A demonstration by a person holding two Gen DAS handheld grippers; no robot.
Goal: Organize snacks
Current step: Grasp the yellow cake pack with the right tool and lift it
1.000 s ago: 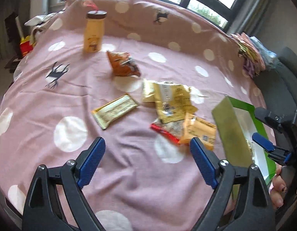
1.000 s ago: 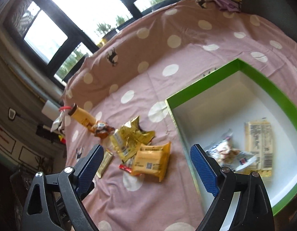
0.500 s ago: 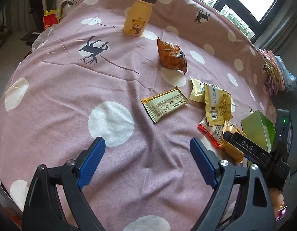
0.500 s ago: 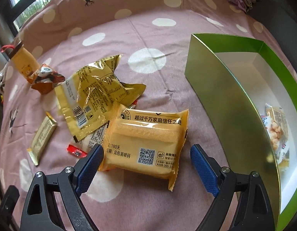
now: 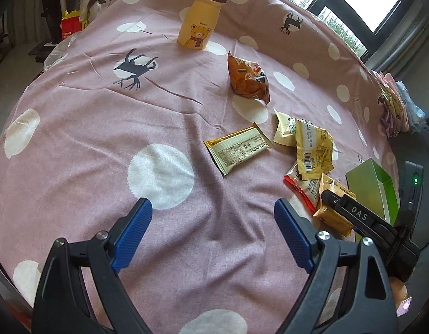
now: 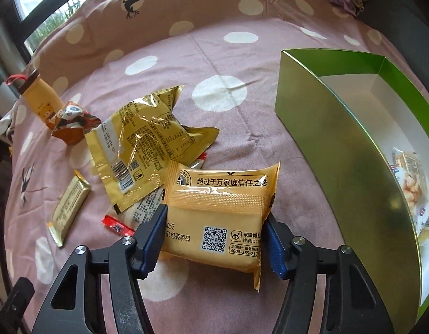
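Note:
My right gripper (image 6: 214, 231) points down at an orange-yellow snack packet (image 6: 214, 208) lying on the pink dotted cloth. Its jaws are closing, and both blue pads (image 6: 154, 236) touch the packet's sides. The left wrist view shows that same packet (image 5: 332, 214) under the right gripper (image 5: 362, 217). A crumpled gold foil bag (image 6: 147, 144), a red-edged packet (image 6: 117, 225), a gold bar (image 6: 68, 206) and an orange panda bag (image 6: 72, 122) lie to the left. My left gripper (image 5: 211, 236) hangs open over bare cloth, holding nothing.
A green box (image 6: 334, 144) with a white inside stands right of the packet, with a few snacks (image 6: 409, 172) in it. A yellow bear bottle (image 5: 197, 25) stands at the far side. Folded cloths (image 5: 392, 108) lie at the far right edge.
My right gripper came down from above the box to the orange-yellow packet, and its jaws narrowed onto it. The left gripper drifted left over the cloth, then stayed put, still open.

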